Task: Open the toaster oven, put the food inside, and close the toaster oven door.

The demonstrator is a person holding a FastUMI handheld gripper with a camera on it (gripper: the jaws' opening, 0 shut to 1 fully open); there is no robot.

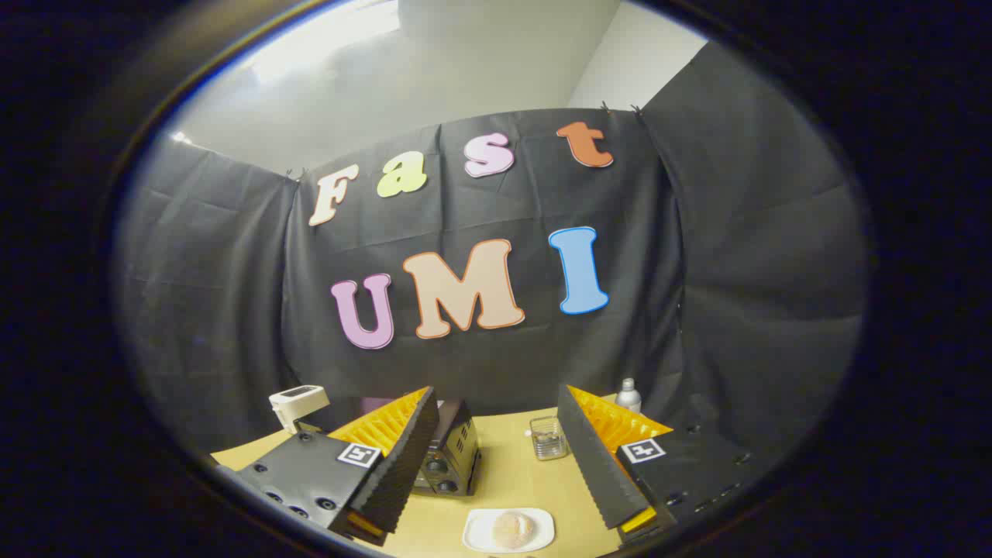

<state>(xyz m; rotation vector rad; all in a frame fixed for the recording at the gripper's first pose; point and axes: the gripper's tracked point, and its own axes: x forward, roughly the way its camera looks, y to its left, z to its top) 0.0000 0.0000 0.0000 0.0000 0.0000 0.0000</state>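
My gripper (496,434) is held high over the table, its fingers wide apart and nothing between them. Below, between the fingers, lies a round bun (513,528) on a white plate (542,521). The dark toaster oven (453,457) stands just ahead of the left finger (403,457), partly hidden behind it; its knobs face the plate. I cannot tell from here how its door stands.
A clear glass (549,438) stands on the wooden table (504,480) near the right finger. A grey bottle (628,395) is behind it by the cloth wall. A small white device (298,403) sits at the left back of the table.
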